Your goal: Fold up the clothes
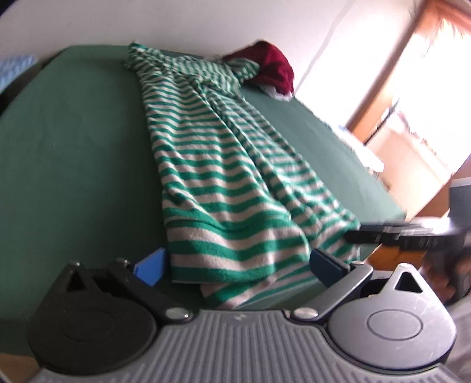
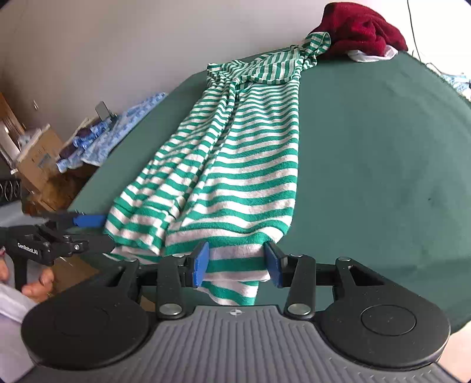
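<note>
The green-and-white striped garment (image 2: 223, 165) lies stretched long on the green counter (image 2: 382, 165), bunched into loose lengthwise folds with its hem hanging over the near edge, so I judge the folding barely started; a dark red garment (image 2: 356, 28) waits at the far end. The left gripper (image 1: 235, 266) has its fingers wide open around the hem without pressing it, and the right gripper (image 2: 237, 262) stands half open with the hem between its fingers, apparently not clamped. On the left gripper's side I read "GenRoboAI" (image 2: 27, 248).

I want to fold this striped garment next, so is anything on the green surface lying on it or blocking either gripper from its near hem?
Nothing blocks the hem of the striped garment: it lies between the open fingers of both the left gripper and right gripper. At the far end, its collar touches the dark red cloth.
</note>
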